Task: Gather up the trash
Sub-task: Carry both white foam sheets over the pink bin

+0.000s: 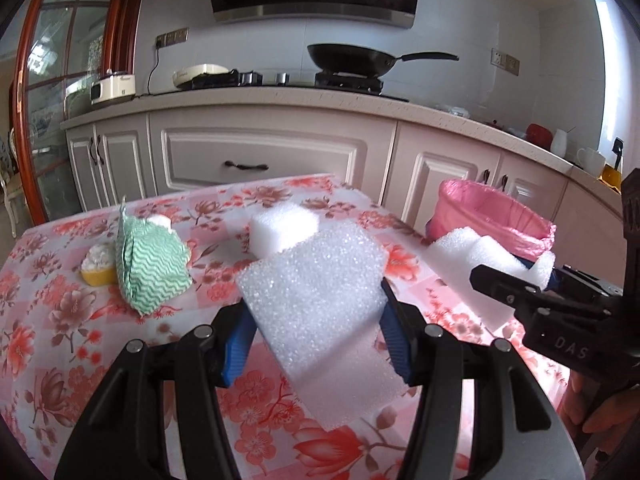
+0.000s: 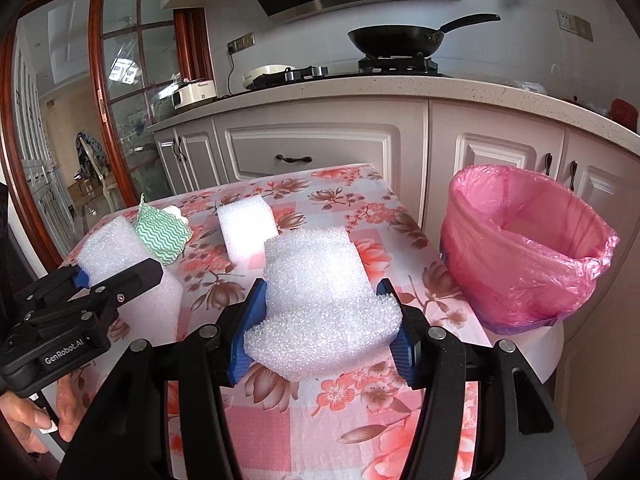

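My left gripper (image 1: 316,320) is shut on a flat white foam slab (image 1: 320,300), held above the floral table; it also shows in the right wrist view (image 2: 116,248). My right gripper (image 2: 326,320) is shut on a bent white foam piece (image 2: 320,296), also seen in the left wrist view (image 1: 480,256), just left of the bin. The pink-lined trash bin (image 2: 520,248) stands off the table's right edge. A third white foam block (image 2: 248,232) lies on the table behind. A green zigzag cloth (image 1: 148,260) and a yellow cupcake (image 1: 98,266) sit at the left.
The table (image 2: 320,420) has a pink floral cover. Behind it run white kitchen cabinets (image 1: 260,156) and a counter with a black wok (image 1: 352,58) on the stove. A glass door with a red wooden frame (image 2: 96,100) is at the left.
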Demonstrator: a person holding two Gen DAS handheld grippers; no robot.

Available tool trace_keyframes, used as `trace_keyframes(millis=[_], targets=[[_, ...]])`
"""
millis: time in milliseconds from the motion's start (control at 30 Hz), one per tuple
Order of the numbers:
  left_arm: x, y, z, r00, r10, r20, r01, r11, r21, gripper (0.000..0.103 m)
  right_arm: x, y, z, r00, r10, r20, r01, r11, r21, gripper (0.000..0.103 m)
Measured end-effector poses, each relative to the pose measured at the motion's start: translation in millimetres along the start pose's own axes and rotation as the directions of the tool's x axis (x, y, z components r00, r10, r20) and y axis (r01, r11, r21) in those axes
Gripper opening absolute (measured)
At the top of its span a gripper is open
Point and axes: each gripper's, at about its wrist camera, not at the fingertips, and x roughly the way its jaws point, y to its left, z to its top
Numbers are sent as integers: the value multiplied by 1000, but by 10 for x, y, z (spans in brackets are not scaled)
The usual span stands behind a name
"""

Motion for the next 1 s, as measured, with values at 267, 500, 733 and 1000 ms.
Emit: trace_keyframes(millis=[267,500,733,1000], targets=[[-46,-167,17,1000,-11,5,11,999,33,55,-75,-63,-37,1000,-3,8,3,1000,10,54],[9,-207,-17,1000,-14,-13,14,999,38,55,-74,-102,-67,1000,-7,8,7,1000,21,54],[50,-227,24,1000,-21,-16,21,999,42,55,-135,-207,-42,999,-27,30,25,999,38,54],[168,-430,232,997,-73,-4,73,995,72,55,-294,-484,88,994,-79,77,73,995,74,54]])
